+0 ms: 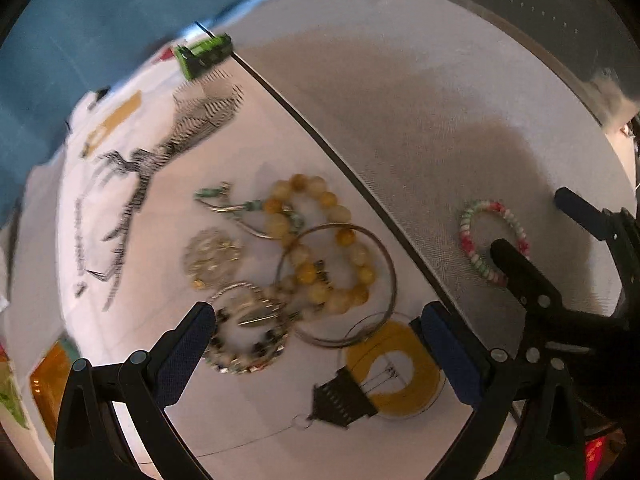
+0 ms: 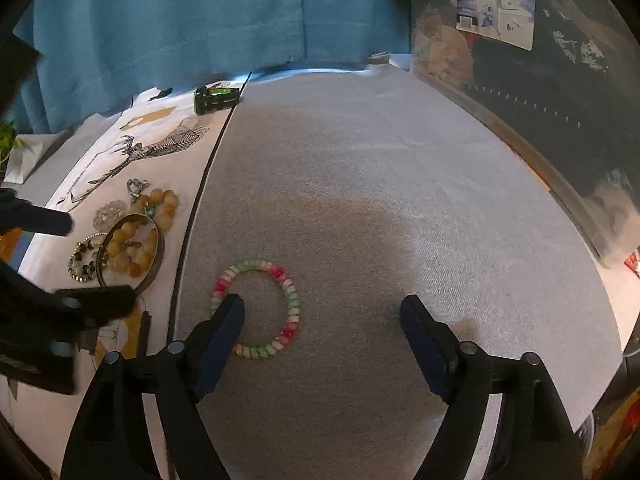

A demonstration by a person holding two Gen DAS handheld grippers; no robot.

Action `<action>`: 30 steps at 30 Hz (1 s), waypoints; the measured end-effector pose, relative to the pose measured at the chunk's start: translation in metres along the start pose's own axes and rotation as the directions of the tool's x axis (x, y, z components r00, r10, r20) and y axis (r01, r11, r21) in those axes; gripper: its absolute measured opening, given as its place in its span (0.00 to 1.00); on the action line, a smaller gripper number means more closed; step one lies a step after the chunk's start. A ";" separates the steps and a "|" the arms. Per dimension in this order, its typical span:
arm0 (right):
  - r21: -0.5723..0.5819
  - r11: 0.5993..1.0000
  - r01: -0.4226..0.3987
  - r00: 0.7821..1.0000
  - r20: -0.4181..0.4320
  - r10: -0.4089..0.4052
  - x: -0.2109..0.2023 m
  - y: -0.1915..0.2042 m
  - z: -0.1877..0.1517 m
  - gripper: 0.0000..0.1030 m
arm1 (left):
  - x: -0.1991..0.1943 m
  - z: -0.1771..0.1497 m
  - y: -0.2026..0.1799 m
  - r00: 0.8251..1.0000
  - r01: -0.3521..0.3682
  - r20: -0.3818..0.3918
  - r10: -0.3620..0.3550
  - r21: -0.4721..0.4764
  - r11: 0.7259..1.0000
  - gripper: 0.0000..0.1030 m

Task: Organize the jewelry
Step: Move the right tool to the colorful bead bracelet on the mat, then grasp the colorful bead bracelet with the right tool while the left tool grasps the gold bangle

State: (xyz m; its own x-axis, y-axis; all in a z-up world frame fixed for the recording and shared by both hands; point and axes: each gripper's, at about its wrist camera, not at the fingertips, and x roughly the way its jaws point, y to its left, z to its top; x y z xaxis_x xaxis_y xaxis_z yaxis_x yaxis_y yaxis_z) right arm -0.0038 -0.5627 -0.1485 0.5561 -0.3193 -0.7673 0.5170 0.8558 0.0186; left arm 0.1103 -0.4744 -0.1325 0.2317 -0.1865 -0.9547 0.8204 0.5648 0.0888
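Pink, green and white bead bracelet, flat on the grey mat, right of the jewelry pile: we find our right tool nearer, wide and empty, its left finger touching the ring; left tool wide, over the pile.

Pink-green-white bracelet, amber beads, grey cloth.

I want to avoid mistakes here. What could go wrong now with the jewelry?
1. The yellow bead bracelet, metal bangle and dark bead bracelet overlap, so the open left gripper may lift several together.
2. The open right gripper has one finger overlapping the pink-green bracelet and may drag it.
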 end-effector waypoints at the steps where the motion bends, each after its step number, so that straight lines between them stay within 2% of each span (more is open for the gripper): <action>1: 0.001 1.000 0.006 1.000 0.012 -0.006 -0.001 -0.002 -0.002 0.80 | 0.003 0.002 0.002 1.000 0.013 -0.011 -0.013 -0.017 1.000 0.99; 5: 0.002 1.000 -0.002 1.000 0.018 0.001 0.000 -0.005 -0.003 0.80 | 0.007 0.004 0.009 0.999 0.030 -0.020 -0.031 -0.058 0.998 0.99; 6: -0.001 1.000 -0.001 1.000 0.017 0.001 0.000 -0.005 -0.003 0.79 | 0.007 0.004 0.009 0.999 0.030 -0.017 -0.031 -0.058 0.998 0.96; 7: -0.001 1.000 -0.004 1.000 0.019 0.004 0.000 -0.005 -0.004 0.77 | 0.006 0.003 0.008 1.000 0.026 -0.009 -0.027 -0.056 0.998 0.81; 8: -0.007 1.000 -0.010 1.000 0.024 0.010 -0.001 -0.004 -0.003 0.59 | 0.003 0.003 0.007 1.000 0.006 0.015 -0.005 -0.047 0.999 0.71; 9: -0.023 1.000 -0.020 0.999 0.037 0.021 -0.004 -0.002 -0.004 0.41 | -0.001 0.004 0.007 1.000 -0.002 0.026 0.003 -0.028 1.000 0.56; 10: -0.043 0.999 -0.030 0.998 0.048 0.032 -0.007 0.001 -0.005 0.08 | -0.003 0.005 0.008 1.000 0.002 0.019 -0.002 -0.024 1.000 0.55; 12: -0.066 0.997 -0.026 0.999 0.042 0.029 -0.009 0.005 -0.006 0.07 | -0.011 0.005 0.015 0.997 0.073 0.015 -0.072 -0.059 0.996 0.55; 15: -0.020 0.997 -0.078 0.996 0.032 0.078 -0.010 0.001 -0.004 0.06 | -0.027 0.002 0.024 0.996 0.081 0.043 -0.078 -0.064 0.995 0.55; 18: -0.010 0.998 -0.064 0.996 0.062 0.064 -0.022 -0.002 -0.001 0.06 | -0.045 -0.004 0.036 0.993 0.095 0.073 -0.089 -0.081 0.992 0.55; 24: -0.010 0.998 -0.060 0.994 0.088 0.060 -0.047 0.001 0.007 0.07 | -0.087 -0.020 0.049 0.989 0.091 0.131 -0.075 -0.122 0.988 0.55; 30: -0.043 0.993 -0.107 0.986 0.121 0.112 -0.088 0.026 0.011 0.07 | -0.136 -0.067 0.080 0.981 0.064 0.192 -0.026 -0.193 0.979 0.55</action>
State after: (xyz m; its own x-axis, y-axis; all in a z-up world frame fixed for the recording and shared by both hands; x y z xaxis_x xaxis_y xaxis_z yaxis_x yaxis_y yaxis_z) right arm -0.0321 -0.5171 -0.0734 0.6848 -0.2687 -0.6773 0.4258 0.9019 0.0728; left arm 0.1091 -0.3500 -0.0142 0.3064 -0.3522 -0.8843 0.7174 0.6961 -0.0287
